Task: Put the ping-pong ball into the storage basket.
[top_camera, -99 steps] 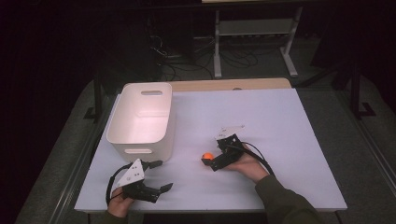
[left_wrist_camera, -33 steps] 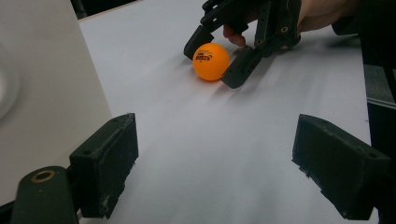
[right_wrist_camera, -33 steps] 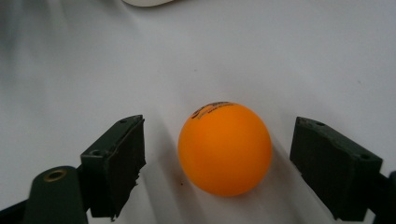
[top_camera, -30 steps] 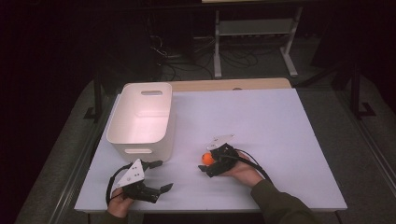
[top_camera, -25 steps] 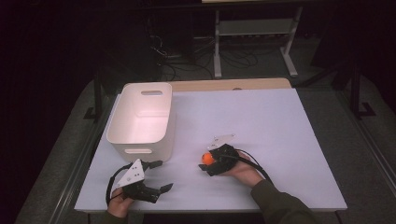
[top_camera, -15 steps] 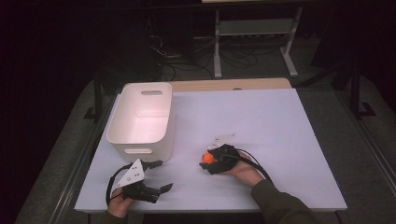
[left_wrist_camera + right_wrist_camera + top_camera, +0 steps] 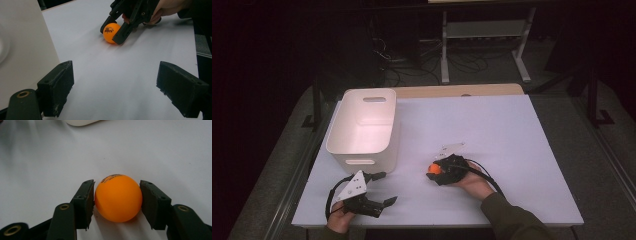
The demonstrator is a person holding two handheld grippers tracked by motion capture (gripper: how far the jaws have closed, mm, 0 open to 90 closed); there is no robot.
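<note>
Your tabletop is a pale sheet lit from above, with dark floor all round it. On its left half stands the white bin, open at the top, a slot handle cut into its far wall; in the left gripper view its side wall rises at the left edge.

Your left gripper lies near the front edge of the tabletop, just in front of the bin and apart from it, your left hand wrapped round its body. Its jaws stand wide, one at each side of the left gripper view, with bare tabletop between them; they touch nothing.

Your right gripper sits right of centre, well apart from the left one, held by your right hand, and points leftward across the tabletop. Its jaws have just been closing and now stand narrow, clamped on the orange ball: in the right gripper view a pad presses each side of it, with no gap showing.

The ball rests on the tabletop between those jaws, dark lettering on its upper far side. In the high view it shows as an orange spot at the right gripper's tip, to the right of the bin's near corner and clear of it.
</note>
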